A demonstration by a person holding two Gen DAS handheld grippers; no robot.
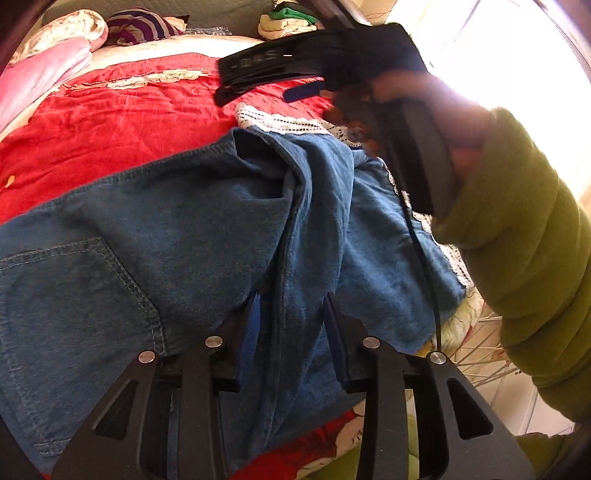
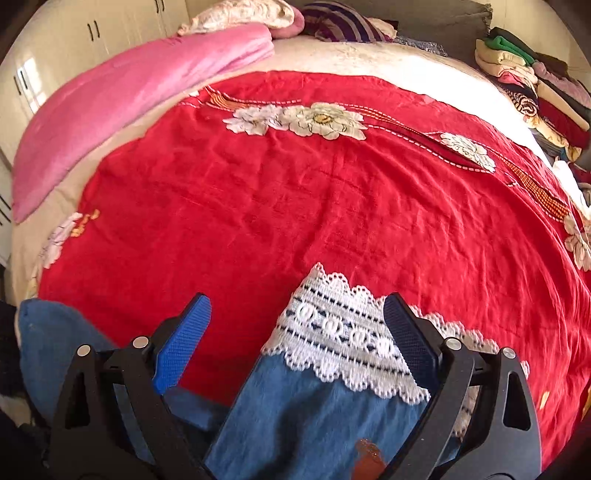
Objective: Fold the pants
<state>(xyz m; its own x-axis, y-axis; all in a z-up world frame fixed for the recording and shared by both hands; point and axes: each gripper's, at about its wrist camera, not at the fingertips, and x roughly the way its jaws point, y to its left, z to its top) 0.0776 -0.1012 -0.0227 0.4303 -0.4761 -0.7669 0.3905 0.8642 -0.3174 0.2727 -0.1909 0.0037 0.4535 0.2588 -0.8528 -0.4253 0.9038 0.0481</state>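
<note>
Blue denim pants point(image 1: 207, 229) lie on a red floral bedspread point(image 1: 110, 122), with a back pocket at the left and a raised fold down the middle. The leg ends carry white lace hems point(image 2: 343, 332). My left gripper point(image 1: 291, 302) is open, its jaws straddling the raised denim fold without closing on it. My right gripper point(image 2: 297, 314) is open and empty, hovering over the lace hem of one leg point(image 2: 295, 413). In the left wrist view the right gripper point(image 1: 266, 74) shows at the top right, held by a hand in a green sleeve point(image 1: 524, 240).
A pink blanket point(image 2: 129, 99) lies along the bed's left side. Striped pillows point(image 2: 340, 22) sit at the head. A stack of folded clothes point(image 2: 535, 85) stands at the far right. White wardrobe doors point(image 2: 74, 37) are at the far left. A wire rack point(image 1: 480, 354) is beside the bed.
</note>
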